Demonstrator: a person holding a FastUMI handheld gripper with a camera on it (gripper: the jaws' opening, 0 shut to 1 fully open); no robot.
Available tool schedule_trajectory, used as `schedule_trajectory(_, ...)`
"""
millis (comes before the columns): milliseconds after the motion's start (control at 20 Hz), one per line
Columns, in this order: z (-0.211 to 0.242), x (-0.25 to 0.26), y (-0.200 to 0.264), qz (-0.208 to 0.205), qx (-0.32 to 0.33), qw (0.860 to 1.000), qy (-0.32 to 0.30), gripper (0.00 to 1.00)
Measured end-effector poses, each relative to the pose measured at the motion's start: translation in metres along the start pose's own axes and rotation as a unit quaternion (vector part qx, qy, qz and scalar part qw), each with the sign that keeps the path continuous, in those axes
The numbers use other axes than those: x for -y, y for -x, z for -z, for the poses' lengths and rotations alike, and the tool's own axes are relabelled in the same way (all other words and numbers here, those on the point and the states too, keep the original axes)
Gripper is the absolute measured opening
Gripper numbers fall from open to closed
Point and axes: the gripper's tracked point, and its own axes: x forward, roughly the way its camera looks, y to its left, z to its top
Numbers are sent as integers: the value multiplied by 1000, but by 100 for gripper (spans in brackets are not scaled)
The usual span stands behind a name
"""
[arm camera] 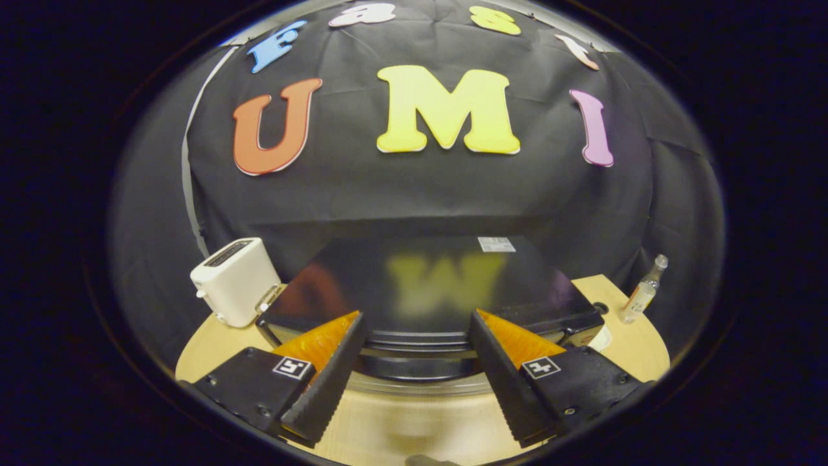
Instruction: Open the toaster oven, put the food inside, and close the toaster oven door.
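I held the claw (pixel 414 336) wide open, the black toaster oven (pixel 427 285) sitting just ahead of its fingers

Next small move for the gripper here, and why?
Probably ease the gripper forward and down toward the front edge of the toaster oven. The fingers stand open with nothing between them, the oven's top front edge sits just ahead between them, and the door looks closed. The handle isn't clearly visible, so go slowly.
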Motion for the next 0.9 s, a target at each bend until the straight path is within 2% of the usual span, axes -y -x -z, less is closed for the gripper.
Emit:
schedule_trajectory(500,10,-1,23,4,-6,1000,5,100)
schedule_trajectory(900,44,-3,70,8,-27,1000,4,100)
